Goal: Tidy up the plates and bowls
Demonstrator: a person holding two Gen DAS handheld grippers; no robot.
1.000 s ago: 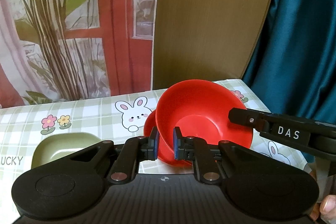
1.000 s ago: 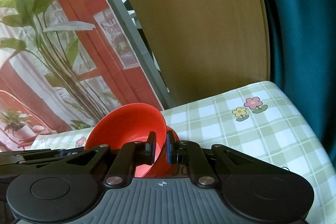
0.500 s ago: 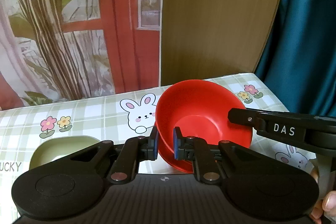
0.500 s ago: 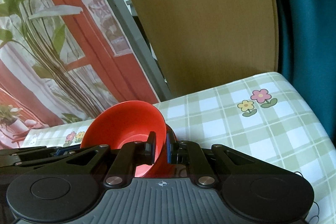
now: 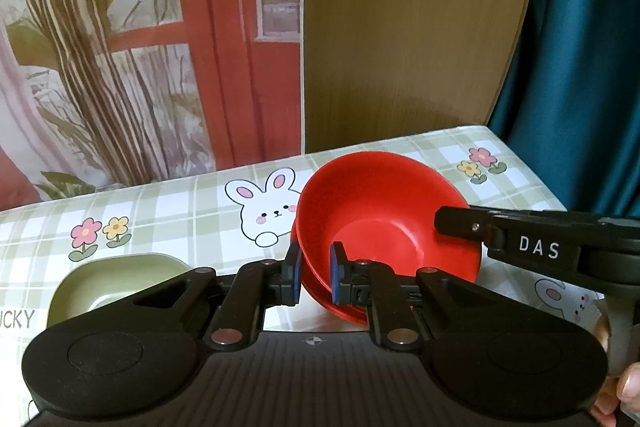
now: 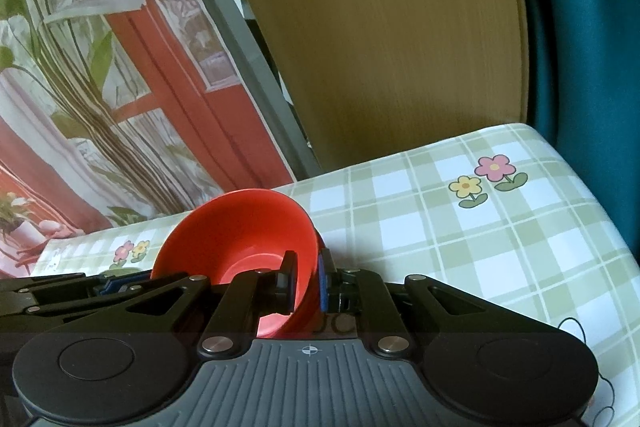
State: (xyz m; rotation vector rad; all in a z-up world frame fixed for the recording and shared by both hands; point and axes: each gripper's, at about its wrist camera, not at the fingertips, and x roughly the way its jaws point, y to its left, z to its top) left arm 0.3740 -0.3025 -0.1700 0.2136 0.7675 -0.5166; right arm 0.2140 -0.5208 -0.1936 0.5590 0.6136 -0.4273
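Two nested red bowls (image 5: 384, 223) are held tilted just above the checked tablecloth. My left gripper (image 5: 314, 277) is shut on the near-left rim of the bowls. My right gripper (image 6: 308, 283) is shut on the opposite rim of the red bowls (image 6: 240, 227); it shows in the left wrist view as the black "DAS" fingers (image 5: 460, 223) reaching in from the right. A green bowl (image 5: 120, 281) sits on the table at the lower left, partly hidden behind my left gripper.
The table (image 5: 180, 203) has a green-and-white check cloth with rabbits and flowers. A wooden chair back (image 5: 400, 27) stands behind its far edge, a teal curtain (image 5: 580, 47) at the right and a printed backdrop (image 5: 140, 27) at the left. The table's right edge (image 6: 592, 187) is close.
The red bowls, held by both grippers, have come lower and less tilted toward the table. The views have shifted slightly right and back.
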